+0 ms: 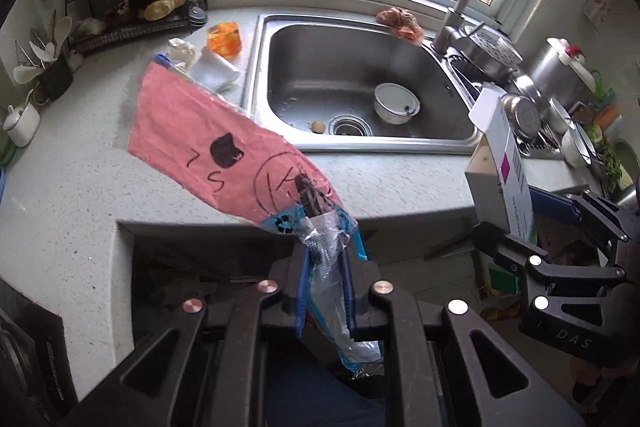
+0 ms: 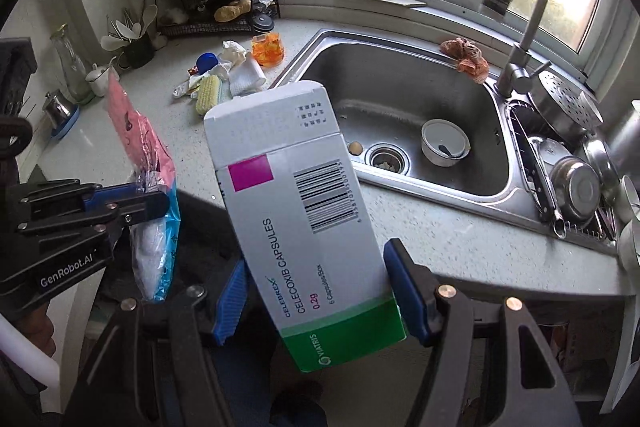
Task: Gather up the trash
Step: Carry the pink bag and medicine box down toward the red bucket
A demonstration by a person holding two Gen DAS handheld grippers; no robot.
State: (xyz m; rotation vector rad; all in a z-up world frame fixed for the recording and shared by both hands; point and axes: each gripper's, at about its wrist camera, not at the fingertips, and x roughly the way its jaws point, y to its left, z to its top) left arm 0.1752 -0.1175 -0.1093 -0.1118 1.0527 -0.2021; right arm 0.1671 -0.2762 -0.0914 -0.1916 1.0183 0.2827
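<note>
A pale speckled kitchen counter (image 2: 460,227) wraps a steel sink (image 2: 400,83) under the window. The left gripper (image 1: 325,267) pinches a pink plastic bag (image 1: 192,131), fanning toward ten o'clock. The right gripper (image 2: 320,291) clamps a medicine box (image 2: 296,211), tilted toward eleven o'clock, off the counter.

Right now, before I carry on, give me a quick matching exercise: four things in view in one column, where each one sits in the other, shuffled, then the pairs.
Things:
1. medicine box
2. pink plastic bag
3. white bowl
4. orange rag

Places:
A. on the sink's far rim, by the tap
B. clamped in the left hand-held gripper
C. on the sink floor, near the drain
D. held by the right hand-held gripper

Pairs: 1-D, 2-B, 3-C, 4-A
</note>
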